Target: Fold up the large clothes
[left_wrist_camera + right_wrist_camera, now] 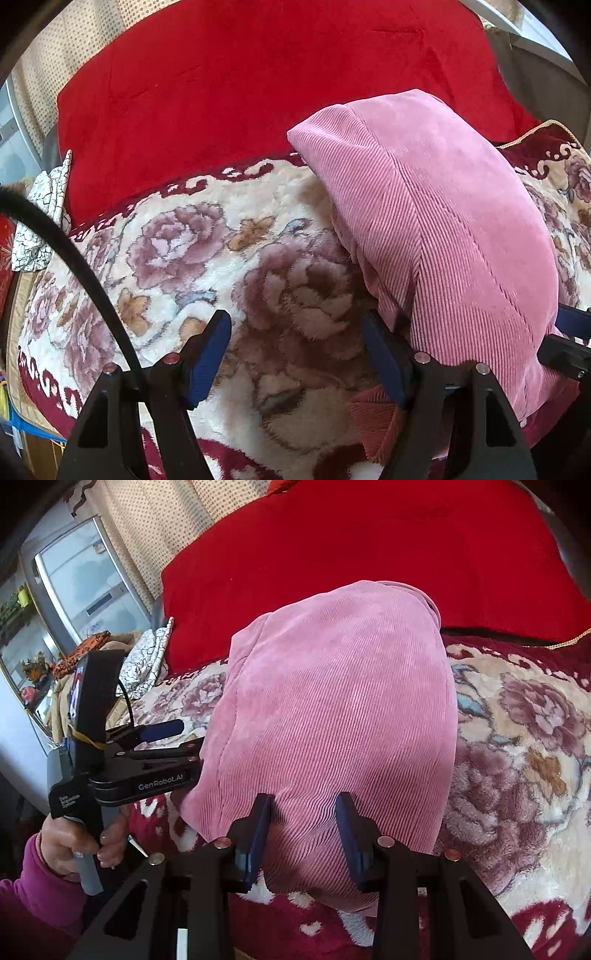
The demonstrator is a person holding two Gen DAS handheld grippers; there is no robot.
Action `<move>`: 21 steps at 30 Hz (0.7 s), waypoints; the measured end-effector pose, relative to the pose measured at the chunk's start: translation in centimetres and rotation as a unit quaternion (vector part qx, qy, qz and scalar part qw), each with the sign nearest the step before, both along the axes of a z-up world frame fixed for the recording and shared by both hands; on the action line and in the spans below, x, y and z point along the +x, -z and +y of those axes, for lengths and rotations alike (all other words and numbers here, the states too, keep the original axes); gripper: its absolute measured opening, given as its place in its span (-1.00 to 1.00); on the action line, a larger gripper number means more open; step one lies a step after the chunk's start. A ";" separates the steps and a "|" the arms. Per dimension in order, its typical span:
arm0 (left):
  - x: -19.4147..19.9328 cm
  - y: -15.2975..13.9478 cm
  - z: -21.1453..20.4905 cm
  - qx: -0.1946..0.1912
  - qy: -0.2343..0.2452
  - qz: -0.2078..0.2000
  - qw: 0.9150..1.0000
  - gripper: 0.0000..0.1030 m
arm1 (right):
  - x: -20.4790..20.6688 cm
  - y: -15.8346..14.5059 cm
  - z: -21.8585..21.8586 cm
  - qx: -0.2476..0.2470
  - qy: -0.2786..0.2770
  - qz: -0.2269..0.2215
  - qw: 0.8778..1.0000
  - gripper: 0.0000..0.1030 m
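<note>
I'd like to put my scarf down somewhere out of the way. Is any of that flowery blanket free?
Yes: the floral blanket lies bare between the pink corduroy garment and the crackle-print cloth, in front of the red cushion. A second bare stretch lies on the garment's far side. Around the garment both grippers crowd in.

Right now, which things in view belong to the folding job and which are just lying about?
Job: pink corduroy garment; right gripper, closed on it; left gripper, open beside it.
Lying about: floral blanket; red quilt; crackle-print cloth.
</note>
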State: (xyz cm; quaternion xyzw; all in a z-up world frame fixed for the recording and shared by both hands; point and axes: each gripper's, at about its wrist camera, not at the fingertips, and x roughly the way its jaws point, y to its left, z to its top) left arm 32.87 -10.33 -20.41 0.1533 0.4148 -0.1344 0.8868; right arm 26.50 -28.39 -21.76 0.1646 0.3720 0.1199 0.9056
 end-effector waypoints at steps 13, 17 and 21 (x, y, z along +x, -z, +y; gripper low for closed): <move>-2.5 -5.1 0.2 -0.093 0.030 -0.094 0.991 0.43 | -2.2 -3.5 -3.3 0.037 0.050 -0.076 0.995 -0.20; -2.7 -4.2 -2.1 -0.060 0.052 -0.103 0.991 0.44 | -1.1 -2.1 -4.2 0.040 0.083 -0.055 0.994 -0.20; -1.4 -1.1 -3.9 0.002 0.038 -0.081 0.996 0.45 | 0.7 0.1 -4.0 0.052 0.065 -0.016 0.996 -0.18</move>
